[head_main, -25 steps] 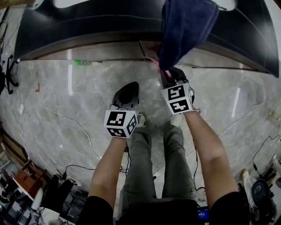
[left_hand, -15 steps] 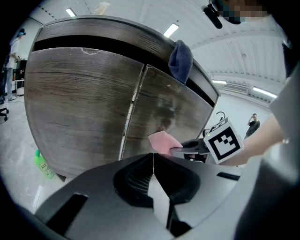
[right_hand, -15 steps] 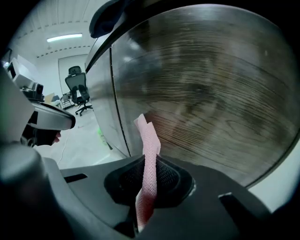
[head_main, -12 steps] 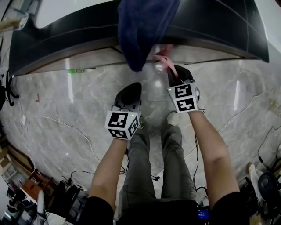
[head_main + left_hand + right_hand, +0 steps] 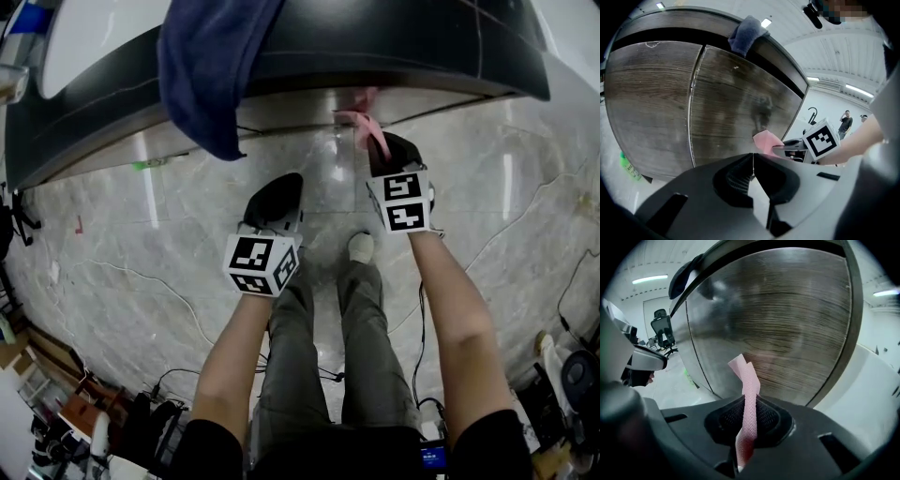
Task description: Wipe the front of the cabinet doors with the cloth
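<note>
Two grippers sit in front of you over the marble floor point(image 5: 112, 244), with the dark cabinet point(image 5: 394, 47) running across the top of the head view. Up at eleven o'clock a dark blue towel point(image 5: 211, 66) is draped over the cabinet's top edge and hangs down its front. Just left of centre, your left gripper point(image 5: 279, 187) points toward twelve o'clock with its jaws closed tip to tip and nothing between them. Its own view shows them meeting in a thin seam in front of the wood-grain cabinet doors point(image 5: 731, 93), with the towel on their top edge at twelve o'clock. To its right, at about one o'clock in the head view, your right gripper point(image 5: 380, 145) is clamped on the pink cloth point(image 5: 361, 117), which sticks out past the jaws toward the bottom of the cabinet front. In the right gripper view the cloth rises as a narrow strip from between the jaws, its free end leaning toward eleven o'clock, close in front of one door. Whether it touches the wood cannot be told. The two grippers are apart, yours on the right nearer the cabinet.
</note>
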The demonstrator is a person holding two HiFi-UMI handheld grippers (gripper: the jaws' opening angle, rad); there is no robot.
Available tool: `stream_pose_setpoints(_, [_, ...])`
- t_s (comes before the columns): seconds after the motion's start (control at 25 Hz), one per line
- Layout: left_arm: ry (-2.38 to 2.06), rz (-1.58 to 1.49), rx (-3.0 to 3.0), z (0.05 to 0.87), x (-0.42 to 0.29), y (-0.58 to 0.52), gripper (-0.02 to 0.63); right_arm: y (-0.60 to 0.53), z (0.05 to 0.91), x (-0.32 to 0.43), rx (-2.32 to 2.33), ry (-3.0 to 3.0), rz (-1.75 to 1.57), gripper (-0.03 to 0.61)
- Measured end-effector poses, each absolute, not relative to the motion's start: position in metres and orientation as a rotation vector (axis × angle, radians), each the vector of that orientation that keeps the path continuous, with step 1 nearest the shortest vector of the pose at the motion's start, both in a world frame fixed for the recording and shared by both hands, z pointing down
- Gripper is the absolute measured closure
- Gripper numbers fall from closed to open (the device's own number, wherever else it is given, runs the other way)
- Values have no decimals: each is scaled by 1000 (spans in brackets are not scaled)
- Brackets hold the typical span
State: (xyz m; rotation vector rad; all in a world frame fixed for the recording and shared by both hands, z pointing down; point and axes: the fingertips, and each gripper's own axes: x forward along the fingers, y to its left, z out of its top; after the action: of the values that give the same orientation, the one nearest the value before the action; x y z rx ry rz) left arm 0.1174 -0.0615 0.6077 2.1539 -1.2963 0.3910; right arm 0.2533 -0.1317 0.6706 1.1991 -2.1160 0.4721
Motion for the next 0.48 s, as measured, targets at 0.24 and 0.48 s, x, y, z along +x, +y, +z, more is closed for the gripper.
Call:
stream_pose_setpoints(0.24, [-1271, 406, 2159, 613, 146, -66, 603, -133, 675, 286, 1226, -2092, 492, 537])
stream_pose_setpoints(0.48, [-1240, 422, 2183, 613, 173, -74, 603, -133, 674, 311, 1244, -2079, 504, 537])
